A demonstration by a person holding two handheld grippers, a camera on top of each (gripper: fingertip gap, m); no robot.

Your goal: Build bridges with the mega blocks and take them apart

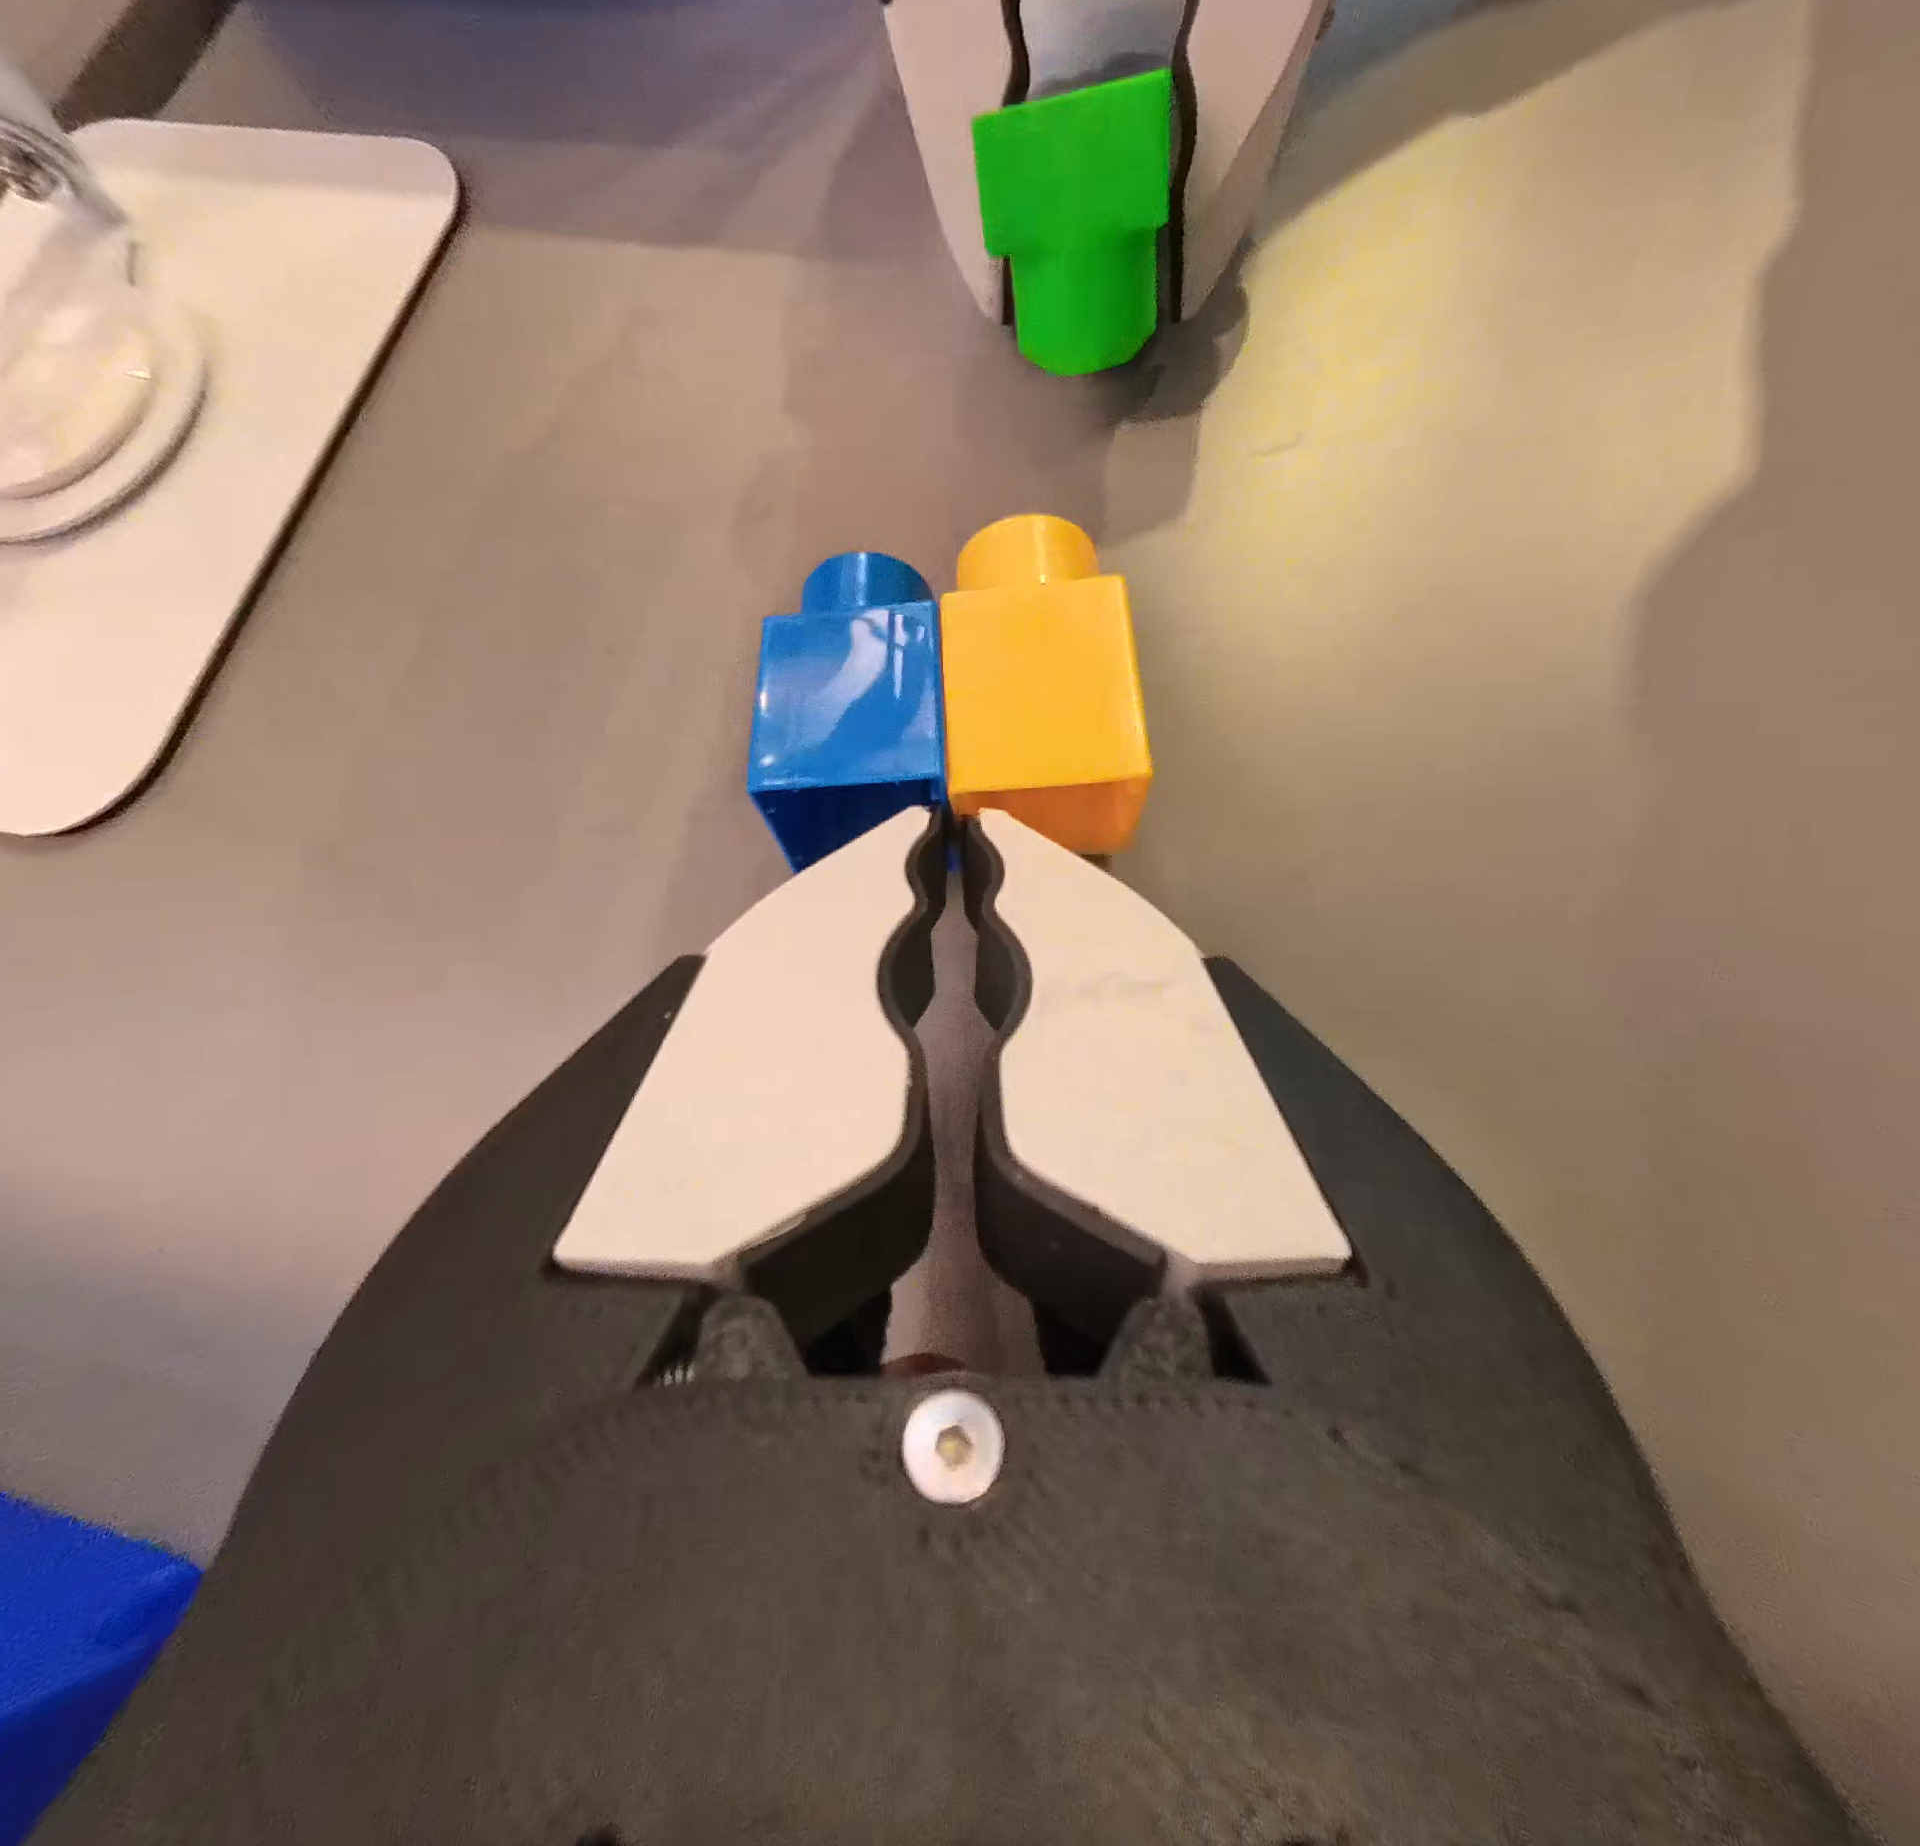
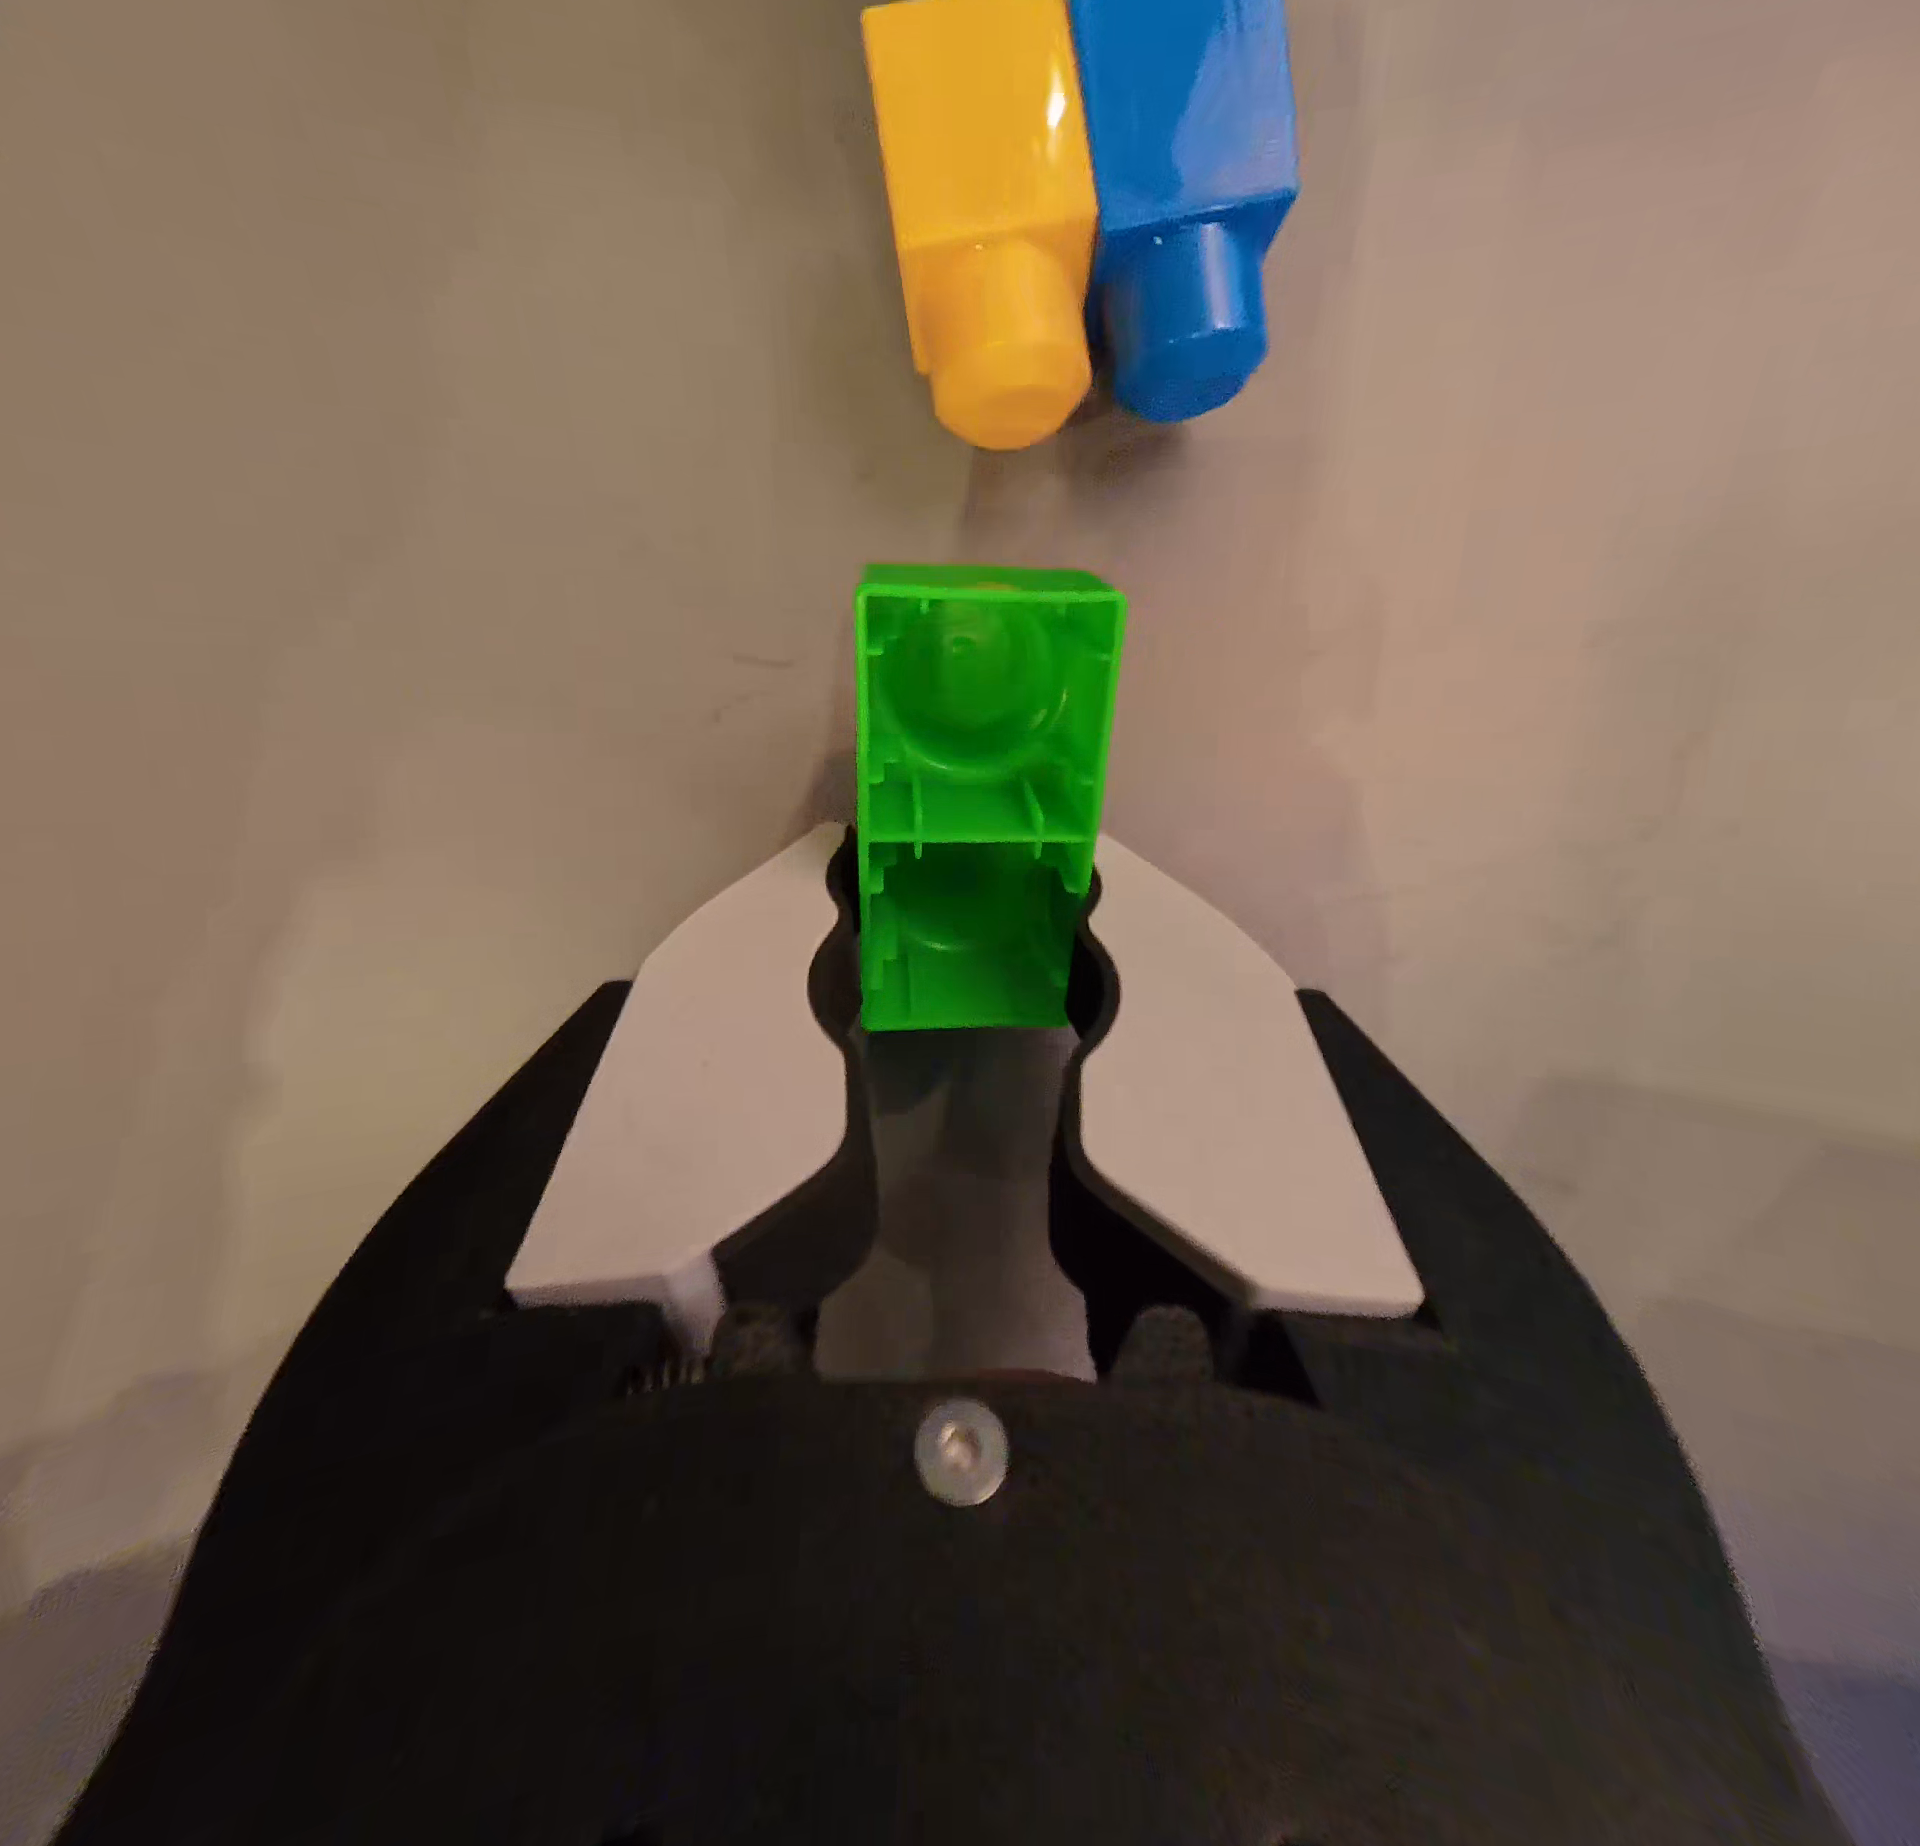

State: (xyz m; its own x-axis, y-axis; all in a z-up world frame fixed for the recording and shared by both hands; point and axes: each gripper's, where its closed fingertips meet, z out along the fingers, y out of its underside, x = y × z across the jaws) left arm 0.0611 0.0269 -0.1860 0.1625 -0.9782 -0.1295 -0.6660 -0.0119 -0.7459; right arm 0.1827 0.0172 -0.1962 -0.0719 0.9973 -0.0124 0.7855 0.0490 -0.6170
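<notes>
Left wrist view: left tool (image 1: pixel 951 830) clenched, tips pinching the adjoining walls of blue block (image 1: pixel 847 700) and yellow block (image 1: pixel 1044 695); right tool (image 2: pixel 971 923) grips green block (image 2: pixel 982 788) farther off

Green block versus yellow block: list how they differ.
The green block is clamped between the right gripper's fingers; the yellow block rests on the table, touching the blue block. The green block's hollow underside shows two cells; the yellow block shows one stud. Both are plastic studded blocks.
</notes>
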